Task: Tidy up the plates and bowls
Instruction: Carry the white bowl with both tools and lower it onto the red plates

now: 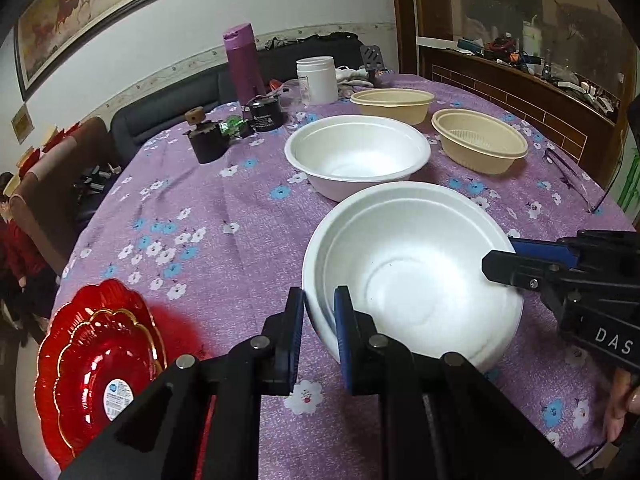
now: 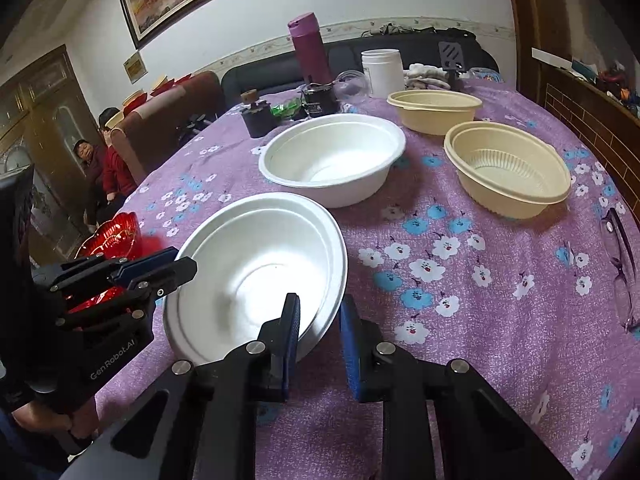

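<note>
A white foam bowl (image 1: 412,268) sits near the table's front, tilted; it also shows in the right wrist view (image 2: 256,268). My left gripper (image 1: 320,320) is shut on its left rim. My right gripper (image 2: 320,332) straddles its right rim with a gap between the pads; it also shows in the left wrist view (image 1: 496,258). A second white foam bowl (image 1: 356,156) stands behind it. Two beige plastic bowls (image 1: 480,140) (image 1: 394,104) stand farther back right. Red scalloped plates (image 1: 96,364) are stacked at the front left edge.
A purple flask (image 1: 244,64), white jar (image 1: 318,80), black jar (image 1: 264,114) and dark holder (image 1: 208,142) stand at the back of the purple floral tablecloth (image 1: 200,240). Glasses (image 2: 620,264) lie at the right edge. People sit at far left (image 2: 100,160).
</note>
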A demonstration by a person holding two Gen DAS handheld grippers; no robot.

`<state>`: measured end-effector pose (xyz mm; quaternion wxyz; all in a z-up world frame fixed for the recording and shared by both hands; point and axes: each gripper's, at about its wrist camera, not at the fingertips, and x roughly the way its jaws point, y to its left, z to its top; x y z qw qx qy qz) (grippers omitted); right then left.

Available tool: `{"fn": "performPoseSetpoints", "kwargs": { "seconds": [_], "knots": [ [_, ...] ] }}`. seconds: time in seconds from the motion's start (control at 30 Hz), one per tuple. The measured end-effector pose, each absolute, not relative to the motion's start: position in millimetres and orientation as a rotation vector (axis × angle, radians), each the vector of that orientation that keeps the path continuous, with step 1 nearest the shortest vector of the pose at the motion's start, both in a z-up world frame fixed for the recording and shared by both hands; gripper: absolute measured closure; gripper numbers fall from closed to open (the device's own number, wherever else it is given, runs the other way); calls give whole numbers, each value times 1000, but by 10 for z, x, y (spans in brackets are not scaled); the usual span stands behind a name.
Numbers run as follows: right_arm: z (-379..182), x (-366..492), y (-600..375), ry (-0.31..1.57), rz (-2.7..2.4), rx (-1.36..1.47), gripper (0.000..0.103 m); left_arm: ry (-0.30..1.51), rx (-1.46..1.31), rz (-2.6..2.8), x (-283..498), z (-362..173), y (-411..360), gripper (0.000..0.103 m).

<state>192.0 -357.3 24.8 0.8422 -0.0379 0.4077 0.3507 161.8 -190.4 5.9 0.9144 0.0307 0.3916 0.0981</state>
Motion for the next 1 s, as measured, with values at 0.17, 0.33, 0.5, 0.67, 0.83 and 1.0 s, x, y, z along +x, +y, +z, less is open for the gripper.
{"fn": "performPoseSetpoints", "kwargs": {
  "seconds": [0.17,0.33,0.5,0.67,0.83,1.0],
  "knots": [
    [260,1904,-3543,860,746,-78,81,795,75,213,1569,74,-1890,88],
    [272,1883,-3508,859,751,-81,81,785,80,224,1526,92,-1874,87],
    [289,1859,-3471,858,755,-83,81,774,83,235,1484,118,-1852,87],
    [310,1830,-3427,855,759,-86,81,762,85,244,1439,151,-1828,87],
    [348,1820,-3391,850,763,-85,81,754,76,251,1405,178,-1785,87],
    [382,1791,-3328,844,772,-94,81,750,63,262,1385,197,-1719,87]
  ]
}}
